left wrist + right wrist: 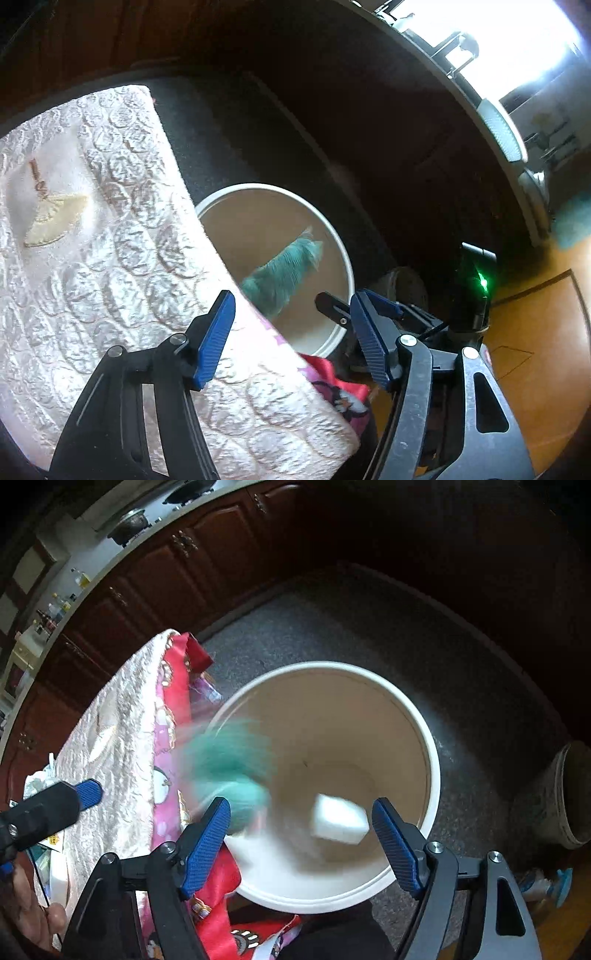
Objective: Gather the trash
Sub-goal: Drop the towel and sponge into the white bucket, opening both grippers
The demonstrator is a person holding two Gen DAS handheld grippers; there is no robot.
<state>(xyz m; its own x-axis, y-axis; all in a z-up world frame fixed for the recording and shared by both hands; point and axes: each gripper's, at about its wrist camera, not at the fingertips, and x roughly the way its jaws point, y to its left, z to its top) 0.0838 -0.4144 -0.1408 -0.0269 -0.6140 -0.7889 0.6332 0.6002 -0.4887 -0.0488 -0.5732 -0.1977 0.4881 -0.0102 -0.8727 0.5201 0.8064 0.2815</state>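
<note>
A white round trash bin (432,760) stands on the dark floor mat beside the cloth-covered table. In the right wrist view a teal fluffy object (229,771) and a white block (340,818) are blurred in mid-air over the bin's mouth. My right gripper (299,827) is open and empty just above the bin. In the left wrist view the bin (338,236) shows past the table edge with the teal object (284,273) inside its opening. My left gripper (291,332) is open and empty over the table edge; its blue fingertip (86,794) shows in the right wrist view.
A pale embossed tablecloth (92,221) over a red and pink patterned cloth (173,716) covers the table. Dark wooden cabinets (166,576) with a countertop run behind. A second pale bucket (565,797) stands on the right. Orange wood floor (535,350) lies beyond the mat.
</note>
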